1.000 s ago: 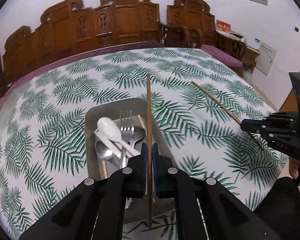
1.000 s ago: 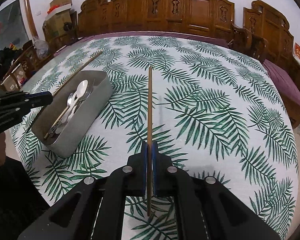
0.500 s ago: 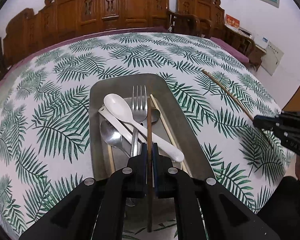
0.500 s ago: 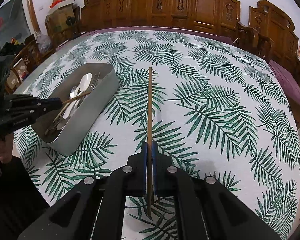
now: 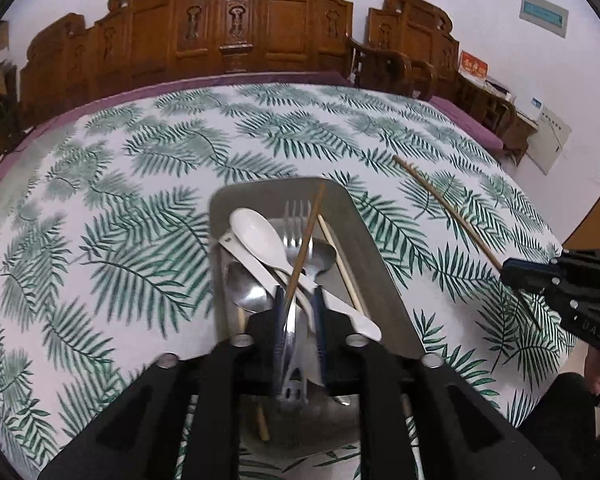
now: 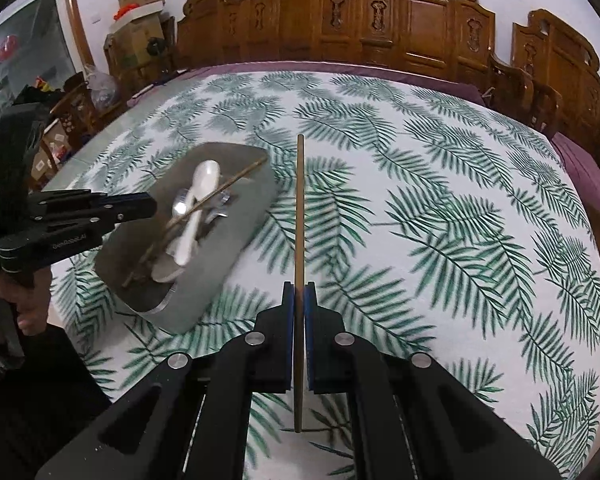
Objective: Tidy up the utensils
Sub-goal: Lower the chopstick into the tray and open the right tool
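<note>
A grey metal tray (image 5: 380,256) on the leaf-print table holds a white spoon (image 5: 260,240), a fork (image 5: 296,220), metal spoons and pale chopsticks. My left gripper (image 5: 299,304) hangs over the tray's near end with its jaws apart. A brown chopstick (image 5: 306,240) lies loose and tilted across the utensils, its far tip toward the tray's far wall. My right gripper (image 6: 299,296) is shut on a second brown chopstick (image 6: 299,208) and holds it above the table right of the tray (image 6: 236,248). That gripper also shows in the left wrist view (image 5: 512,274).
Carved wooden chairs (image 6: 420,24) ring the far side of the table. Cardboard boxes (image 6: 140,12) and clutter stand at the far left. The table edge (image 5: 560,360) runs close on the right in the left wrist view.
My left gripper came down over the tray, opened, and its chopstick dropped tilted onto the utensils. My right gripper moved closer to the tray with its chopstick.
</note>
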The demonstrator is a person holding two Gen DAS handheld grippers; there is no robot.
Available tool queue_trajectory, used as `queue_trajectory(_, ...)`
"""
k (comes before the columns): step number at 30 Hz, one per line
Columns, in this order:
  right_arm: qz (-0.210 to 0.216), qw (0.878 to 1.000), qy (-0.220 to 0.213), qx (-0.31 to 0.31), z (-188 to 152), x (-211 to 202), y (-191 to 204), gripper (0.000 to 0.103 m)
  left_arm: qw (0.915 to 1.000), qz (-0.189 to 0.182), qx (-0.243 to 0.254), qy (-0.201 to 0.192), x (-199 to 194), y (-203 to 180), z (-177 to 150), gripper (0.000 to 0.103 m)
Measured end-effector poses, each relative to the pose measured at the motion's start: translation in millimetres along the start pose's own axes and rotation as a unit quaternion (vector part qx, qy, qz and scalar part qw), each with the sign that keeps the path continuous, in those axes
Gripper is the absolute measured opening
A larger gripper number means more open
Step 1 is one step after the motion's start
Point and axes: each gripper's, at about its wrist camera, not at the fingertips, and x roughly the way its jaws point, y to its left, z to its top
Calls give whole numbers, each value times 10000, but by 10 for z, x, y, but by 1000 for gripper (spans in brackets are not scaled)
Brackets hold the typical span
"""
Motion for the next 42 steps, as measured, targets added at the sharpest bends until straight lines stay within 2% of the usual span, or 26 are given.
queue_trajectory(9, 283, 9996, -23, -46, 143, 117, 358, 6, 9996, 138, -85, -251, -213, 199, 46, 21)
queue_trajectory(21, 621, 9980, 75, 84, 333, 391, 678, 6, 9991, 253, -115, -327, -279, 332, 63, 21)
queue_trajectory(42, 729, 9949, 466, 526, 370, 931, 899, 6, 9988, 332, -205, -305, -278, 414, 43, 25)
